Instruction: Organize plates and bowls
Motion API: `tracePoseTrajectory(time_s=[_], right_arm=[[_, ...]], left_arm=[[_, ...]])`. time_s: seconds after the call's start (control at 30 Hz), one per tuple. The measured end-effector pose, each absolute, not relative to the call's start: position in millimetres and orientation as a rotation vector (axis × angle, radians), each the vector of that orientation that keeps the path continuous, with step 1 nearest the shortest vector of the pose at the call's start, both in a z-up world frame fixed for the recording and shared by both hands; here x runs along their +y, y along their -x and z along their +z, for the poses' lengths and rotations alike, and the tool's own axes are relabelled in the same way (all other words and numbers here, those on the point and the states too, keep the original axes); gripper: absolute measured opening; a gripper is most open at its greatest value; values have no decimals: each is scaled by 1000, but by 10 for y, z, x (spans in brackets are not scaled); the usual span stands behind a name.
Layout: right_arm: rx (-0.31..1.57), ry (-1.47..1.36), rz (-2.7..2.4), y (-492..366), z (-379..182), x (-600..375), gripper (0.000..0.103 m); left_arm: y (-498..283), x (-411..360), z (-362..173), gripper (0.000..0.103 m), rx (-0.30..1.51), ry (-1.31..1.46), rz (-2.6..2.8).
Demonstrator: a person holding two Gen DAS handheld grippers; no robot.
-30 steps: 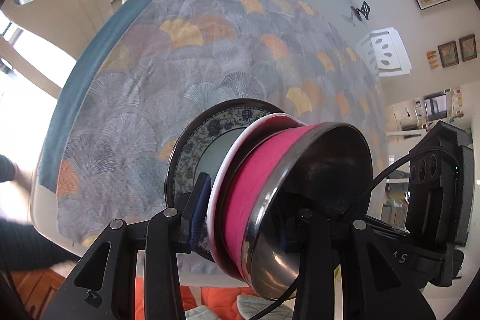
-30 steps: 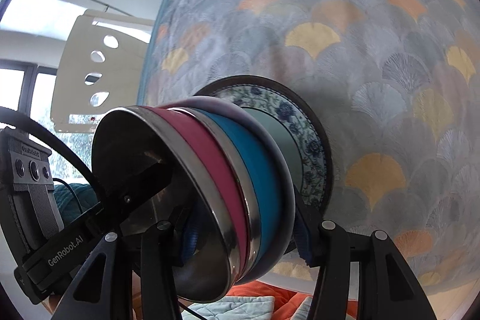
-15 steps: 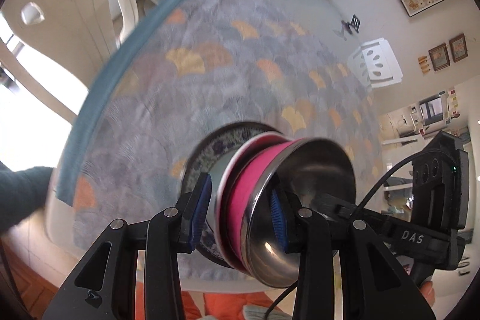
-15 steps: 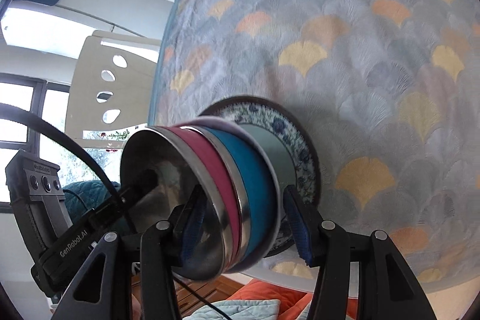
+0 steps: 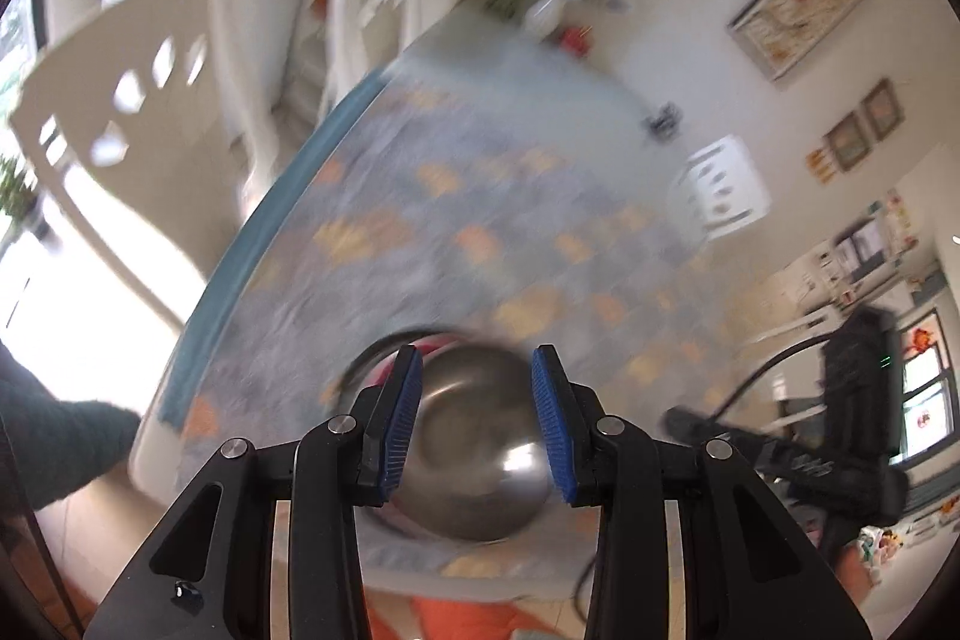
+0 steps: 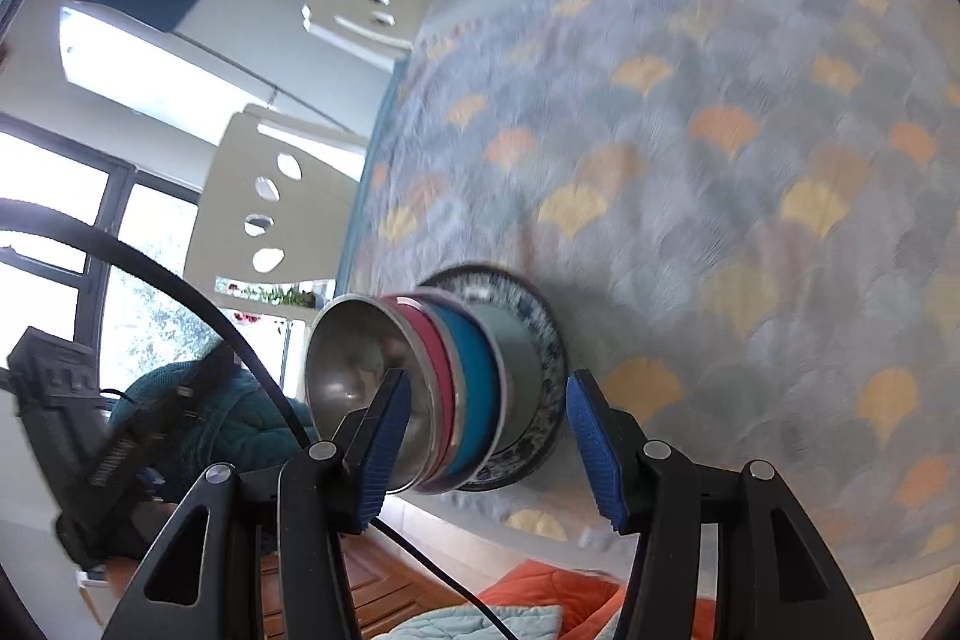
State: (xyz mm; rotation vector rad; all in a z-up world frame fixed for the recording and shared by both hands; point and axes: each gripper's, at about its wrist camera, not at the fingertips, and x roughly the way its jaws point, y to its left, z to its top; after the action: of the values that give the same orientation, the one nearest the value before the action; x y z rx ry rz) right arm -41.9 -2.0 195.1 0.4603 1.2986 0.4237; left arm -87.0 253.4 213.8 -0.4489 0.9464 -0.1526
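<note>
Left hand-held gripper [image 5: 474, 424]: jaws spread, blue pads flanking the steel bowl [image 5: 474, 448] with nothing clamped; the view is smeared with motion.
Right hand-held gripper [image 6: 489, 445]: jaws wide apart on either side of the stack, not touching it as far as I can tell.
Stack location: near the tabletop [image 6: 750, 172] edge closest to the person, on the fan-patterned cloth.
Stack order: patterned plate [image 6: 543, 370] at the bottom, then a pale bowl [image 6: 519, 370], a blue bowl [image 6: 474, 376], a pink bowl [image 6: 435, 361], with the steel bowl [image 6: 354, 370] on top.
Axis and facing: the stack's axis stands square to the tabletop; in the right view it reads as lying sideways, mouths opening leftward, only because that camera is rolled.
Step in hand: probably backing both grippers off a finished stack.
Doing it well: draw each gripper straight back with pads clear of the rims, so the light steel bowl is not nudged or tipped off-centre toward the edge.
</note>
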Motion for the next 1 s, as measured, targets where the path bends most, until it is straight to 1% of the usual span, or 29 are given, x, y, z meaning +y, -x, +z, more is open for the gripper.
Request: tracePoseTrajectory(time_s=[0.17,0.2,0.23,0.3,0.37,0.43,0.5,0.57,0.6,0.63,0.8,1.0], right_arm=[[1148,-382,362,511,2429,-412,52],[1119,-362,346,540,2518,-485,54],[1087,-338,329,572,2613,-561,57],[1022,-282,282,643,2790,-723,58],[974,-226,240,722,2905,-859,58],[947,-191,204,773,2953,-989,59],[946,-179,183,808,2923,-1138,59],[973,-190,182,811,2822,-1273,59],[992,-210,189,806,2758,-1353,59],[1006,-229,192,810,2705,-1418,59],[1072,-278,162,797,2443,-1743,59],[1097,-261,134,786,2310,-1917,59]], left_arm=[[870,1940,2677,36,807,375,-225],[870,1756,2771,36,781,343,-235],[870,1629,2821,36,766,317,-236],[870,1329,2899,37,733,261,-228],[884,1094,2922,44,711,230,-218],[894,889,2905,45,705,216,-218],[901,714,2872,45,704,205,-229],[919,525,2812,52,719,184,-231],[915,447,2776,62,728,179,-229],[927,374,2736,69,731,184,-231],[917,122,2589,69,768,177,-232],[855,-80,2394,69,818,153,-194]])
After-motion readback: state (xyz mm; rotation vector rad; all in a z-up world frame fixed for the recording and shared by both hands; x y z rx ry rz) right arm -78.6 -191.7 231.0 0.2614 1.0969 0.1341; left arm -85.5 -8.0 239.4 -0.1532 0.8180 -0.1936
